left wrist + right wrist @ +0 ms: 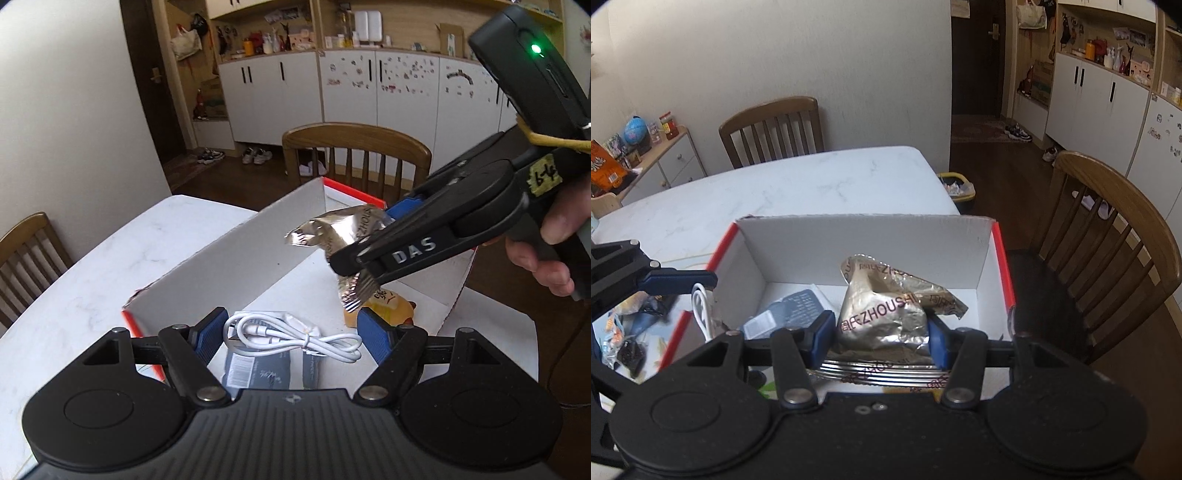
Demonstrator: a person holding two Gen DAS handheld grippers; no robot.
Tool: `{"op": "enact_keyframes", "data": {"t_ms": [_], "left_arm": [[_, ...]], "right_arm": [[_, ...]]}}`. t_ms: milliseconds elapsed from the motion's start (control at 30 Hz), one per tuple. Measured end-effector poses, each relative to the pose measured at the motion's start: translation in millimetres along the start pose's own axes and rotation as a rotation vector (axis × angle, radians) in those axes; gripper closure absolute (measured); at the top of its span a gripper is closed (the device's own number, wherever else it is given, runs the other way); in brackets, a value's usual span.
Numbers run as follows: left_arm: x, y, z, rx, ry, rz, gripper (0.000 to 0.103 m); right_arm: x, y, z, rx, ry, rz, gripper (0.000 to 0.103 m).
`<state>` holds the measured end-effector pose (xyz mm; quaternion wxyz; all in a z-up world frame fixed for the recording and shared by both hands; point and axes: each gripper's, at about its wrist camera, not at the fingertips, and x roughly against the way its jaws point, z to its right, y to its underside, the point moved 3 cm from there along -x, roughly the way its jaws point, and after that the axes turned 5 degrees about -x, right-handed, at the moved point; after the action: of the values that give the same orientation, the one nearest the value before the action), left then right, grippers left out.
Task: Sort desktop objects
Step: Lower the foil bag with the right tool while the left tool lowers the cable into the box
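Item: silver foil packet [886,317], clamped between the right gripper's [882,338] pads, hanging above the white box [864,240] interior. Left gripper [293,338] spread wide, holding nothing, over the white cable [295,338]. Advice: lower toward the box's far wall before releasing.

Soft, even indoor light fills both views, brighter in the left wrist view, dimmer and cooler in the right. The foil snack packet [886,314] throws small glints. The pale counter [92,266] carries only faint shadows. Fisheye bending curves the cabinets [369,92] and darkens the corners. A green indicator light [535,48] glows sharply.
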<state>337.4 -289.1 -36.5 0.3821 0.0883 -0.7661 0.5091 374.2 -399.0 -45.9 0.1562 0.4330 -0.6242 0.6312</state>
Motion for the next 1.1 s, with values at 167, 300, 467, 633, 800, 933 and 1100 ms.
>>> {"op": "enact_keyframes", "data": {"t_ms": [167, 300, 467, 633, 800, 933, 1100], "left_arm": [[-19.4, -2.8, 3.2, -0.011, 0.023, -0.04, 0.026], [-28.8, -3.0, 3.2, -0.014, 0.024, -0.068, 0.026], [-40.5, -5.1, 1.0, -0.014, 0.025, -0.108, 0.026], [-53.1, -3.6, -2.2, -0.002, 0.037, -0.151, 0.026], [-64.3, -1.8, -2.1, -0.007, 0.048, -0.193, 0.026], [-69.2, 0.7, -2.0, -0.01, 0.059, -0.221, 0.026], [-72.1, 8.0, 0.4, -0.013, 0.083, -0.263, 0.026]], "right_arm": [[-16.9, -5.3, 4.3, -0.001, 0.009, -0.017, 0.051], [-27.9, -5.6, 8.6, -0.009, 0.016, -0.031, 0.051], [-42.9, -5.0, 12.2, -0.018, 0.012, -0.066, 0.051], [-54.7, -2.6, 11.9, -0.016, 0.013, -0.097, 0.051], [-67.3, -4.8, 14.0, -0.023, 0.024, -0.127, 0.051], [-75.8, -6.7, 16.6, -0.036, 0.034, -0.15, 0.051], [-84.6, -2.2, 16.6, -0.051, 0.034, -0.182, 0.051]]}}
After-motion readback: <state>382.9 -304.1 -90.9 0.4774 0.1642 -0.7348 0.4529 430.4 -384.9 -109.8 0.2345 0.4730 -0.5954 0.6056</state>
